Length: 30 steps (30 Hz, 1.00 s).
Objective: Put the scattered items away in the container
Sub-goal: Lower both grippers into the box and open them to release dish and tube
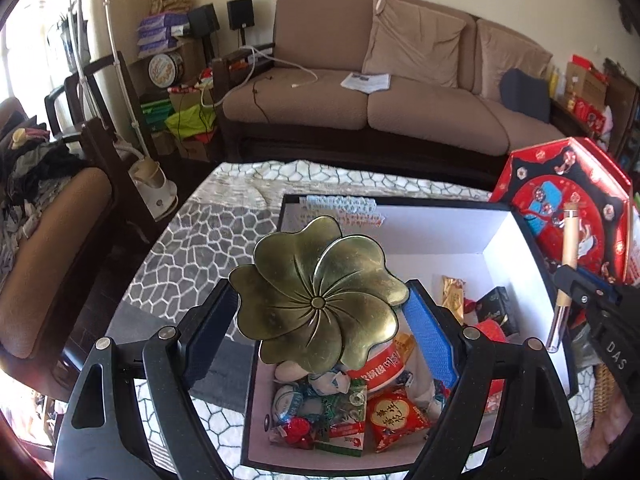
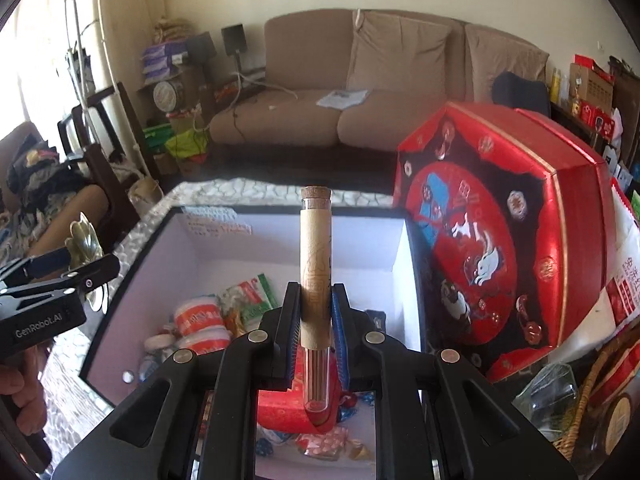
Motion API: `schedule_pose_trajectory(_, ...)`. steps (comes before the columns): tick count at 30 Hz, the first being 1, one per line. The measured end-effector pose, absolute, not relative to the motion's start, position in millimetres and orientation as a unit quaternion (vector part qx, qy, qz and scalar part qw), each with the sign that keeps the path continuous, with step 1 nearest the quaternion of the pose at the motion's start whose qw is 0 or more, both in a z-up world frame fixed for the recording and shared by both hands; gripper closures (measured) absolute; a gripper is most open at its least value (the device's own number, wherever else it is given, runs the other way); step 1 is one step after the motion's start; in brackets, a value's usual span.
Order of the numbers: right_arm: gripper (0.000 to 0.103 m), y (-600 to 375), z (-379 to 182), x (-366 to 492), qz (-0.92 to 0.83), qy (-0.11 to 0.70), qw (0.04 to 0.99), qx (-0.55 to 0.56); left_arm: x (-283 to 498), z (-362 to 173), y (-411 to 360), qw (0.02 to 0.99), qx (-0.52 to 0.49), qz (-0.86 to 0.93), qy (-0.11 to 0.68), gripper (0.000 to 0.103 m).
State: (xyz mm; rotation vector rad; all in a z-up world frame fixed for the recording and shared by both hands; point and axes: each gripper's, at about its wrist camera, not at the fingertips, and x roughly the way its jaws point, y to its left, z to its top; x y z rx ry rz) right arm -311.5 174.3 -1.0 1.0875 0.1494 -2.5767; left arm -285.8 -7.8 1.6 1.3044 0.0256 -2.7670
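Above the white-lined box point(image 1: 440, 236), the left tool point(image 1: 320, 312) stands wide, clamping a brass flower dish point(image 1: 320, 292), while the right tool point(image 2: 316, 312), nearly closed, pinches a corked glass tube point(image 2: 316, 264).

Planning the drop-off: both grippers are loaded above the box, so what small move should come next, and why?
Probably lower the left gripper and release the brass flower dish into the box; it hangs over the snack packets, while the right gripper holds the corked tube.

A patterned table cover point(image 1: 192, 240) carries the open box point(image 1: 500, 232).
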Motion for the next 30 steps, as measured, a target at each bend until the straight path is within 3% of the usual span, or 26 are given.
schedule_pose_trajectory(3, 0.089, 167, -35, -330, -0.885, 0.096, 0.148, 0.431, -304, -29, -3, 0.043, 0.465, -0.884, 0.0, 0.021)
schedule_pose_trajectory(10, 0.089, 180, -89, -351, -0.85, 0.08, 0.13, 0.504, -325, -80, 2, 0.029, 0.525, -0.851, -0.002, 0.021)
schedule_pose_trajectory(18, 0.089, 174, -90, -347, -0.842, 0.111, 0.124, 0.513, -324, -104, 18, 0.011, 0.567, -0.823, -0.035, 0.021)
schedule_pose_trajectory(30, 0.089, 176, -88, -347, -0.842, 0.103, 0.121, 0.516, -325, -99, 17, 0.012, 0.566, -0.824, -0.031, 0.021)
